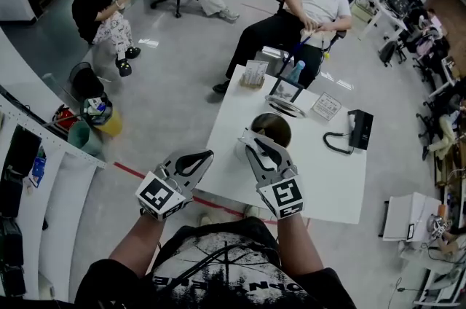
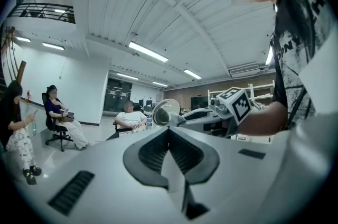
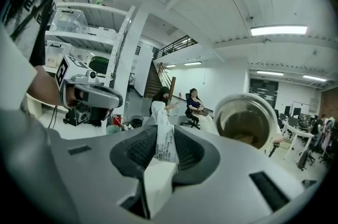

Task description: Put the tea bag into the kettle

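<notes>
The kettle [image 1: 271,129] is a round, open-topped pot on the white table [image 1: 328,184]. In the right gripper view, the kettle's [image 3: 247,122] mouth looms just right of the jaws. My right gripper [image 1: 247,136] is held up near the kettle's left rim, shut on the tea bag [image 3: 165,146], a white printed paper sachet that stands upright between the jaws. My left gripper [image 1: 207,153] hangs left of it over the table's near edge, tips together. A pale sliver shows between its jaws in the left gripper view; I cannot tell what it is. That view also shows the kettle [image 2: 165,112].
A round tray [image 1: 285,107], a small box [image 1: 325,106], a black desk phone [image 1: 360,129] and a bottle [image 1: 294,71] sit farther back on the table. A person [image 1: 313,5] sits at its far end. Two more people sit across the floor. Shelving runs along the left.
</notes>
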